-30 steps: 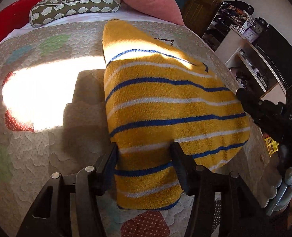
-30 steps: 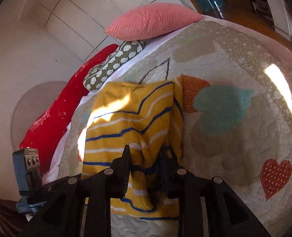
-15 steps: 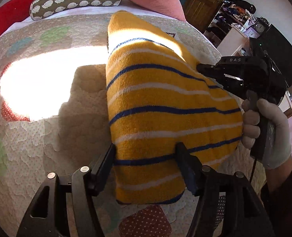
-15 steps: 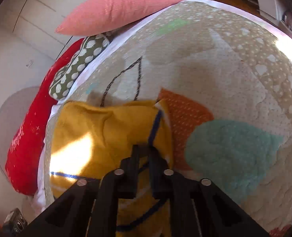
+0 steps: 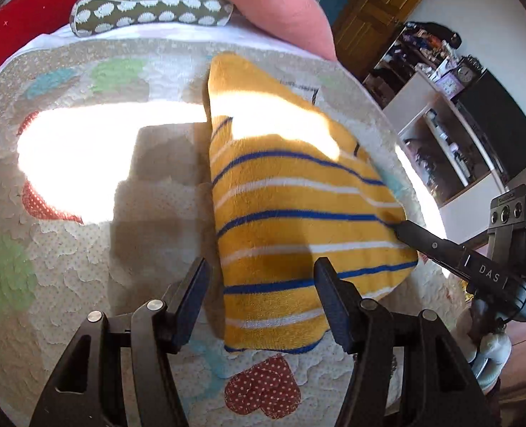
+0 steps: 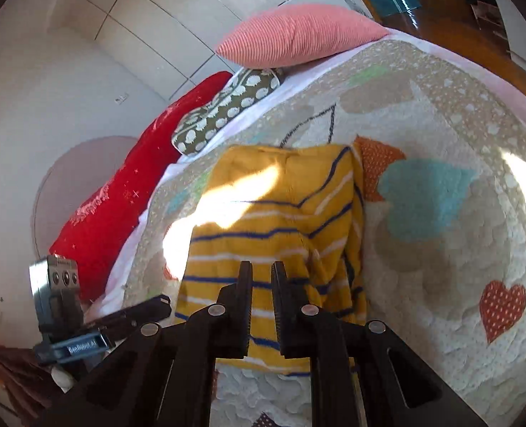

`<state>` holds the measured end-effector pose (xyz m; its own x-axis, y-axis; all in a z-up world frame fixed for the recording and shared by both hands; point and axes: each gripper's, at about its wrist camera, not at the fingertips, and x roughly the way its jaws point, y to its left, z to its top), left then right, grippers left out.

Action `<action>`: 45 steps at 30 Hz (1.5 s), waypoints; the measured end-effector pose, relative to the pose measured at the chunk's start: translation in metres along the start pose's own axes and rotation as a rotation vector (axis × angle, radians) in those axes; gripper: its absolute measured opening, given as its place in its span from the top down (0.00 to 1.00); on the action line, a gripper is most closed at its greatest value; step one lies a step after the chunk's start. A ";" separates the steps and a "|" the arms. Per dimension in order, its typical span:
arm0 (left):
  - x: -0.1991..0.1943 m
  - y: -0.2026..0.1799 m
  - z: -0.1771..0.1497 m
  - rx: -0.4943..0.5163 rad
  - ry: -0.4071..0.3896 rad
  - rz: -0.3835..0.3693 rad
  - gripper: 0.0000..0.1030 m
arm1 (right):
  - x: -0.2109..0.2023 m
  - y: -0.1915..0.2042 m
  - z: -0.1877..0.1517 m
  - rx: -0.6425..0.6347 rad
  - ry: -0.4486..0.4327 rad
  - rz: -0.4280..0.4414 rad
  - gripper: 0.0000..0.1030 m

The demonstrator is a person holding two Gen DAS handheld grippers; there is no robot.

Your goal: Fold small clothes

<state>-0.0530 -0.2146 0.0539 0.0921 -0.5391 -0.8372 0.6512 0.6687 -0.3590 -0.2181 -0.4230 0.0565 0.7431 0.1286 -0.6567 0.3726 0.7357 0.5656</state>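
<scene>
A small yellow garment with blue and white stripes lies folded on the quilted bedspread. My left gripper is open, its fingers spread either side of the garment's near end, just above it. My right gripper hovers over the garment with its jaws nearly closed and nothing between them; in the left wrist view its tip sits at the garment's right edge. The left gripper shows at the lower left of the right wrist view.
A pink pillow, a spotted green cushion and a red cushion lie at the head of the bed. Shelves and a dark screen stand to the right, past the bed edge. Strong sunlight falls across the quilt.
My right gripper has let go of the garment's far part and pulled back to its right edge. The garment now lies flatter. My left gripper stays open at the near end.
</scene>
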 end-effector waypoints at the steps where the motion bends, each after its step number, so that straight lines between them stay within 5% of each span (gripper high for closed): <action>1: 0.015 -0.002 -0.004 -0.002 0.050 -0.003 0.42 | 0.010 -0.006 -0.007 0.016 0.030 -0.040 0.88; 3: 0.035 -0.002 -0.014 -0.019 0.109 -0.008 0.42 | 0.019 -0.020 -0.019 0.063 0.047 -0.027 0.89; 9: -0.007 -0.001 -0.006 0.037 -0.016 -0.063 0.42 | -0.016 -0.014 -0.001 -0.004 -0.040 0.008 0.82; 11: -0.017 0.012 0.010 0.003 -0.058 -0.091 0.41 | -0.025 -0.018 0.013 -0.011 -0.091 -0.011 0.38; 13: -0.019 0.029 0.028 -0.063 -0.085 -0.121 0.36 | -0.026 -0.030 0.027 0.026 -0.132 0.020 0.29; 15: -0.010 0.045 0.048 -0.118 -0.082 -0.154 0.26 | -0.013 -0.044 0.044 0.094 -0.101 0.062 0.29; 22: 0.064 0.039 0.082 -0.138 0.065 -0.359 0.18 | 0.063 -0.061 0.069 0.188 0.041 0.133 0.29; 24: 0.076 0.027 0.078 -0.128 0.088 -0.343 0.18 | 0.077 -0.055 0.068 0.173 0.038 0.140 0.33; 26: 0.072 0.023 0.075 -0.132 0.064 -0.340 0.34 | 0.087 -0.050 0.066 0.205 0.060 0.190 0.69; 29: 0.056 0.034 0.078 -0.167 0.060 -0.374 0.52 | 0.082 -0.033 0.066 0.181 0.035 0.193 0.74; 38: 0.011 0.046 0.110 -0.152 -0.028 -0.209 0.49 | 0.083 0.031 0.096 0.077 -0.018 0.250 0.76; 40: 0.024 0.051 0.111 -0.174 0.001 -0.099 0.48 | 0.098 0.030 0.100 0.063 -0.027 0.169 0.73; 42: 0.042 0.057 0.105 -0.166 0.027 0.028 0.44 | 0.119 0.026 0.101 0.028 -0.004 -0.014 0.73; 43: 0.043 0.059 0.101 -0.169 0.008 0.039 0.42 | 0.125 0.023 0.100 0.018 0.009 -0.096 0.73; 45: 0.040 0.062 0.092 -0.183 -0.007 -0.002 0.42 | 0.119 0.020 0.096 0.015 0.001 -0.083 0.72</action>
<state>0.0600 -0.2414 0.0362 0.0966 -0.5437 -0.8337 0.5033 0.7494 -0.4303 -0.0687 -0.4569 0.0373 0.7090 0.0680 -0.7019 0.4409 0.7341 0.5165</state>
